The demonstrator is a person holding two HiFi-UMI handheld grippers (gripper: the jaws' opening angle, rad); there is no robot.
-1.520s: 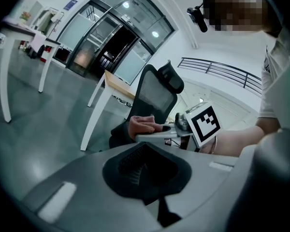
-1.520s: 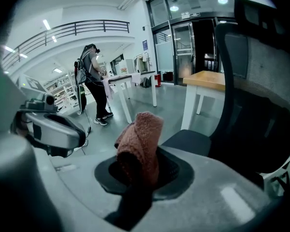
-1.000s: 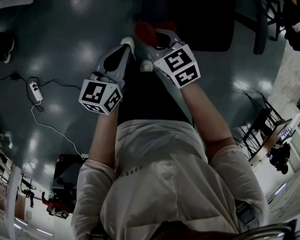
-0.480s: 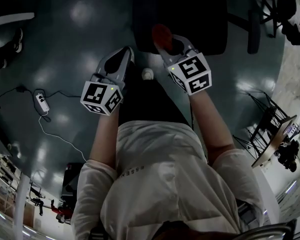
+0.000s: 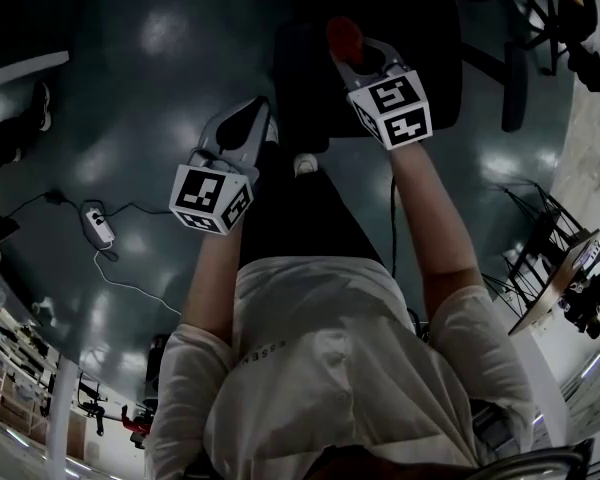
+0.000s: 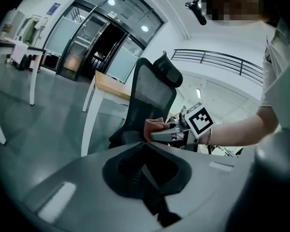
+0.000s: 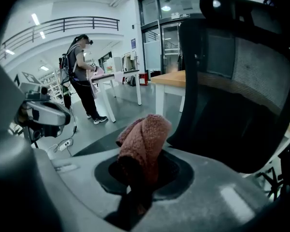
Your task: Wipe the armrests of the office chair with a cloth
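- Office chair (image 5: pixel 420 58): on floor, far edge of head view.
- Right gripper (image 5: pixel 355 56): moved fwd over chair in last sec; wiping likely abt to start.
- Left gripper (image 5: pixel 252 118): jaws together, empty.
- Red cloth (image 5: pixel 344 36): clamped in right jaws.

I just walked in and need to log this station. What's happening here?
A person holds a tool in each hand, facing a black office chair. The right tool is shut on a reddish cloth, held close to the chair. The left tool is shut and empty, nearer the person.
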